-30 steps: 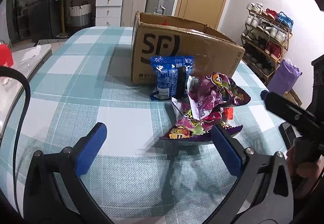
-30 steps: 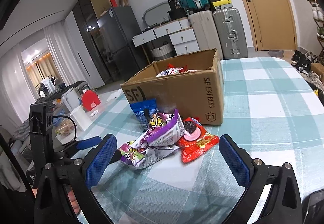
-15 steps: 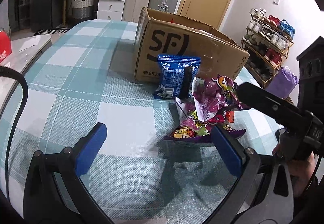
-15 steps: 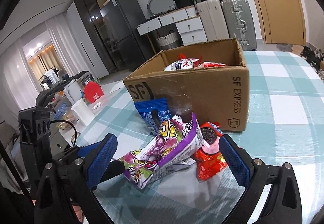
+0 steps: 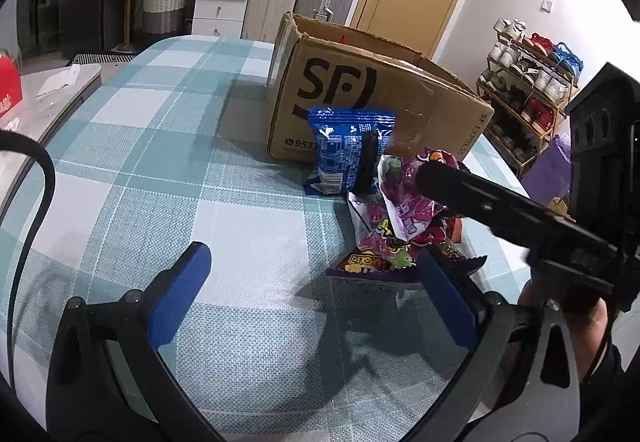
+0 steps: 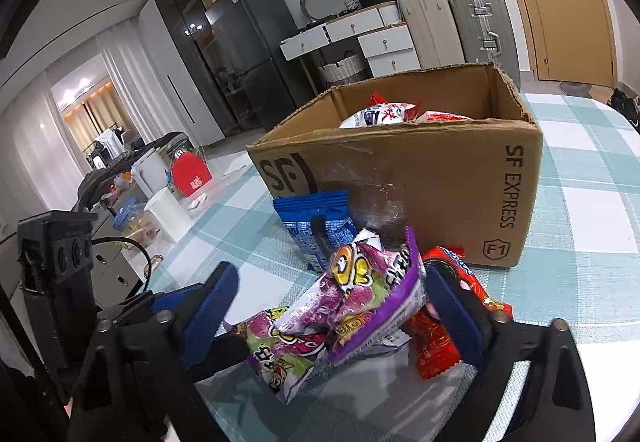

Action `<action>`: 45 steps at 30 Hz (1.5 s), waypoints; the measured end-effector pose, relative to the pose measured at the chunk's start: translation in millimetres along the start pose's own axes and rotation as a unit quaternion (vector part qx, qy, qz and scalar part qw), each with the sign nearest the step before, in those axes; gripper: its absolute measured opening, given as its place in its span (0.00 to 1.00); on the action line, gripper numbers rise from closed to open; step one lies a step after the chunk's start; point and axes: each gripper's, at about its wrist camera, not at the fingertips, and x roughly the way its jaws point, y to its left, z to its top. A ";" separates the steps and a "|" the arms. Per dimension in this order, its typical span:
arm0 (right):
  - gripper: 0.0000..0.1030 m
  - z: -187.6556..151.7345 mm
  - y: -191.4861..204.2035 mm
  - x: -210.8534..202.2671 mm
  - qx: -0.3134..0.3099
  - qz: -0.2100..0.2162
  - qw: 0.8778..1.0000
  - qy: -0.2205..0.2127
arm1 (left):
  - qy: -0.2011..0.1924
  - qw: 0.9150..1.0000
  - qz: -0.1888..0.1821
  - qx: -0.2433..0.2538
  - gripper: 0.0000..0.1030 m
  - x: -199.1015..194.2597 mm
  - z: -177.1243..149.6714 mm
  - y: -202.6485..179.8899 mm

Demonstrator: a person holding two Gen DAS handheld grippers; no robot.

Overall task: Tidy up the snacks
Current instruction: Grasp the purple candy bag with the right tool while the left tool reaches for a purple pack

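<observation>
Right wrist view: your right tongs (image 6: 328,302) stand wide open with the purple bags (image 6: 340,306) lying between the blue pads, neither pad pressing them; the red pack (image 6: 436,338) lies at the right pad, partly behind it; the blue pack (image 6: 316,218) leans on the box (image 6: 420,178) just beyond; more snacks (image 6: 384,114) sit inside that box. Left wrist view: your left tongs (image 5: 308,292) are open too, holding nothing, over bare tablecloth (image 5: 160,146); the purple bags (image 5: 396,226) lie ahead by the right pad; your other tool's finger reaches across them.
</observation>
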 end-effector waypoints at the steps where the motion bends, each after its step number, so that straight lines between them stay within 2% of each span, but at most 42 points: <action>1: 0.84 -0.1 -0.3 0.9 -0.001 -0.005 1.000 0.000 | 0.001 1.000 0.000 -0.001 1.00 0.8 0.2 0.7; 7: 0.68 -1.5 -6.6 5.4 0.011 -0.002 1.000 -0.001 | 0.001 1.000 0.003 -0.002 1.00 -3.7 -2.6 0.0; 10: 0.50 -1.9 -9.4 8.9 0.017 0.000 1.000 0.009 | 0.002 1.000 0.008 -0.003 1.00 -4.7 -4.4 -0.1; 13: 0.46 -1.9 -9.5 12.9 0.018 0.006 1.000 0.020 | 0.005 1.000 0.011 -0.004 1.00 -5.2 -4.9 -1.0; 14: 0.40 -2.0 -7.8 13.9 0.014 0.002 1.000 0.022 | 0.004 1.000 0.013 -0.004 1.00 -5.3 -4.8 -1.1; 18: 0.33 -3.1 5.0 15.2 -0.014 -0.011 1.000 0.023 | -0.001 1.000 0.014 -0.007 1.00 -7.7 -5.9 -0.7; 25: 0.33 -7.4 -0.8 2.4 0.000 -0.023 1.000 0.005 | -0.009 1.000 0.014 -0.014 1.00 -11.0 -6.4 2.2; 36: 0.33 -12.0 -21.6 -57.7 0.046 -0.012 0.998 -0.044 | -0.008 1.000 0.017 -0.017 1.00 -11.5 -6.5 2.0; 45: 0.33 -28.9 -35.1 -75.8 0.064 -0.021 0.997 -0.044 | -0.007 1.000 0.024 -0.011 1.00 -11.0 -6.8 -0.5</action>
